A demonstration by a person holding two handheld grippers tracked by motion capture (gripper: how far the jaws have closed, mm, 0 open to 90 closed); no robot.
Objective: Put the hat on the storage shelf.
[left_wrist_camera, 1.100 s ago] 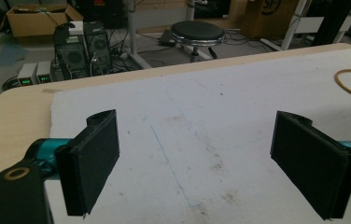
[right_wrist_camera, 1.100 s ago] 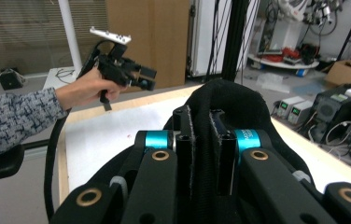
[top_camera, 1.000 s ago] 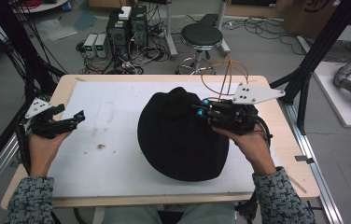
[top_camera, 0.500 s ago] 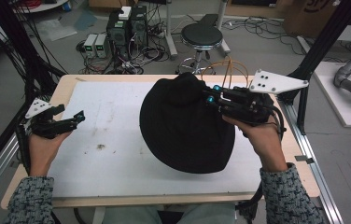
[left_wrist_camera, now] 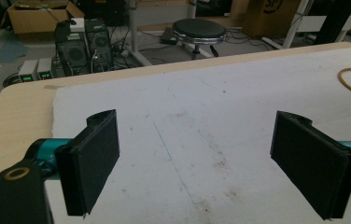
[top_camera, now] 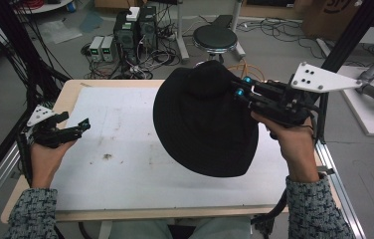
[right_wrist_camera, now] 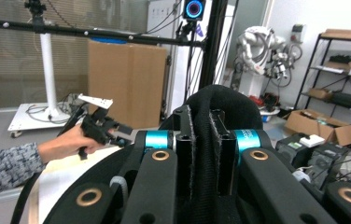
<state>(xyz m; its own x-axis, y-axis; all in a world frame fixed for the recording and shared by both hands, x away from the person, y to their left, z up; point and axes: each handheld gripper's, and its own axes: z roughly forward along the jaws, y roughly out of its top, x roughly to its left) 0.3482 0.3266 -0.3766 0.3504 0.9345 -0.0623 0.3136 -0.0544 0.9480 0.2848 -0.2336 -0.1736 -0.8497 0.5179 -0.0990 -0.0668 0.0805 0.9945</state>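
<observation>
Hat (top_camera: 202,124) — black, wide-brimmed — hangs tilted above the tabletop (top_camera: 125,164), its brim pinched between the right gripper (top_camera: 238,88) jaws. Left gripper (top_camera: 82,124) jaws spread wide, nothing between them.

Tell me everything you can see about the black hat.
The black hat is a wide-brimmed, soft fabric hat with a rounded crown. It is tilted, held above the white mat at the table's right side. The right gripper pinches a fold of its fabric between closed jaws, as the right gripper view shows. Nothing else touches it.
</observation>
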